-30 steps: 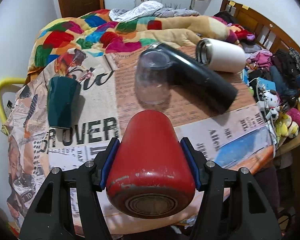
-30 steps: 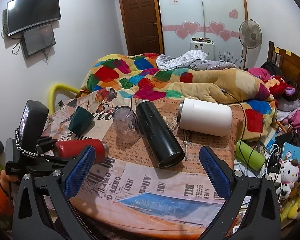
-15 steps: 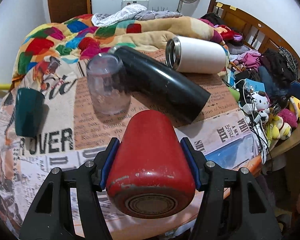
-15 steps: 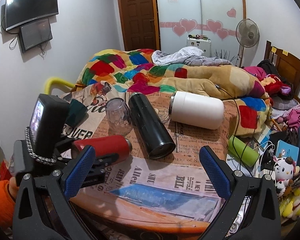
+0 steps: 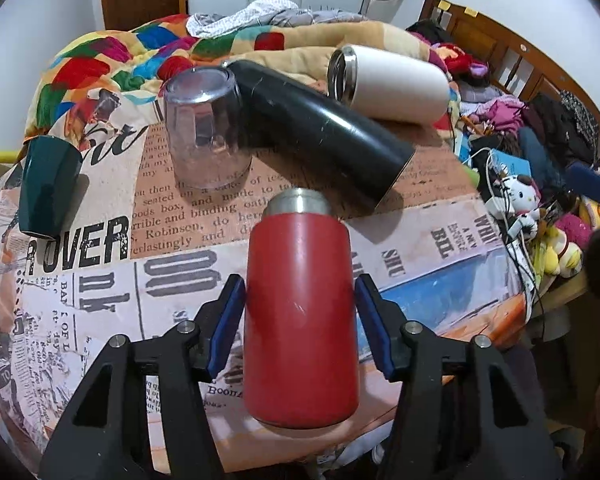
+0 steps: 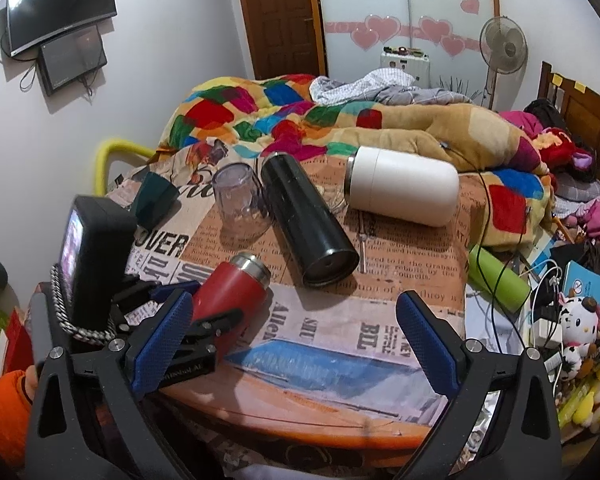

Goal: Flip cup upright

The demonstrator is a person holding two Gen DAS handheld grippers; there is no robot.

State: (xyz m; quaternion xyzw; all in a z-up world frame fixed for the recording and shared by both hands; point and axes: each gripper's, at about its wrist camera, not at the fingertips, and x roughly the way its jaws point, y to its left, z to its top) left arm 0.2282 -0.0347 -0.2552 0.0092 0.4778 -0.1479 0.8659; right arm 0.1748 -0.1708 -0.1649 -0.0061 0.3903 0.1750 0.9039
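On the newspaper-print table (image 6: 380,276), the right gripper (image 6: 292,340) hangs wide apart, holding nothing. At its ten o'clock, the left gripper (image 5: 300,320) brackets the red cup (image 5: 300,320), steel mouth tilted toward twelve; whether its pads press the sides is unclear.

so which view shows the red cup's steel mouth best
The right wrist view: the red cup appears side-on, steel rim and tilt visible. The left wrist view sees it along its length between the left gripper fingers.

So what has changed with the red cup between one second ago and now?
The red cup turned: before, its base faced the left wrist camera; now its steel mouth points up and away. The left gripper fingers opened, pads apart from it. The other cups stayed put.
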